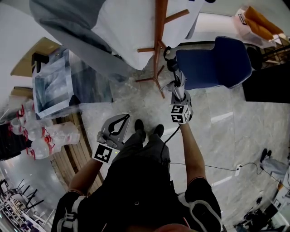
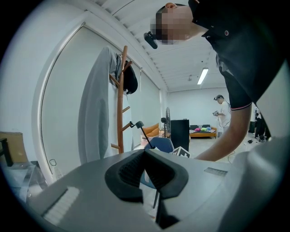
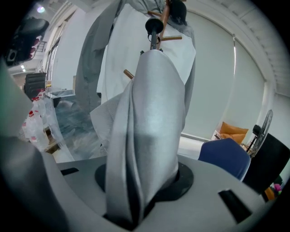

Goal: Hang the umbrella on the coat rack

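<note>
The folded grey umbrella (image 3: 149, 136) runs up from my right gripper (image 3: 144, 192), whose jaws are shut on its fabric. Its black handle (image 3: 154, 27) points toward the wooden coat rack (image 3: 165, 13). In the head view my right gripper (image 1: 179, 93) holds the umbrella (image 1: 176, 77) just right of the rack pole (image 1: 158, 36), the handle close to a lower peg. The left gripper view shows the handle (image 2: 139, 124) beside the rack (image 2: 120, 99). My left gripper (image 1: 117, 127) hangs lower left, shut, with nothing in it.
A grey coat (image 1: 68, 27) and a white garment hang on the rack. A blue chair (image 1: 213, 63) stands right of the rack. A glass case (image 1: 50, 86) and plastic bottles (image 1: 45, 136) are at the left. A cable (image 1: 204, 166) crosses the floor. Another person (image 2: 222, 111) stands far off.
</note>
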`<action>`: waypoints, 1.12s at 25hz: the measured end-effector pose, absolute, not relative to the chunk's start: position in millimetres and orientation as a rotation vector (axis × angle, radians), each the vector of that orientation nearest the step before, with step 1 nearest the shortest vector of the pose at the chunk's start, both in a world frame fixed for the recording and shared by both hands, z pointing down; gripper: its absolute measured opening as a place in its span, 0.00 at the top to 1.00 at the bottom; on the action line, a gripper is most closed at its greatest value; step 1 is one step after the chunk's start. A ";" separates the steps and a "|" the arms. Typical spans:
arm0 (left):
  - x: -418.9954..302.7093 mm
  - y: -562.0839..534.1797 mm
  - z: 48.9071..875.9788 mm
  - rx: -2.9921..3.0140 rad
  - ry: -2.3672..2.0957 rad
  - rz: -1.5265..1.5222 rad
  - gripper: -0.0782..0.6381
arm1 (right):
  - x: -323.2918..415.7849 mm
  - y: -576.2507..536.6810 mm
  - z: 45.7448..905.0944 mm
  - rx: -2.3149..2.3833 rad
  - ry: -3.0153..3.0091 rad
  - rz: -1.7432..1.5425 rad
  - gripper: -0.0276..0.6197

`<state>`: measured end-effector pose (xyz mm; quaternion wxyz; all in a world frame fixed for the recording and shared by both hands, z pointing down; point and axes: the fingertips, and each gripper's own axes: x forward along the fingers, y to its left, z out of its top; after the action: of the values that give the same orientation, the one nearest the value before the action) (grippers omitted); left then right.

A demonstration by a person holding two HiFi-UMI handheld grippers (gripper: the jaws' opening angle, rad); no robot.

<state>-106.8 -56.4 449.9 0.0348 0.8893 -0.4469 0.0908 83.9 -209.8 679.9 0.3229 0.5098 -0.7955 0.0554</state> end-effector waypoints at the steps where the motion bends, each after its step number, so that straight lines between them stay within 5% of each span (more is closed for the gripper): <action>1: -106.7 -56.2 450.5 2.733 -1.371 0.279 0.89 | 85.3 -210.7 677.2 1.337 -2.077 0.124 0.77; 28: -110.8 -57.2 461.0 2.731 -1.318 0.284 0.89 | 35.9 -247.4 736.0 1.301 -2.184 0.396 0.77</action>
<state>-110.8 -57.2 461.0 0.0478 0.8957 -0.4322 0.0932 35.9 -247.4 736.0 0.2807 0.4852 -0.8149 0.1477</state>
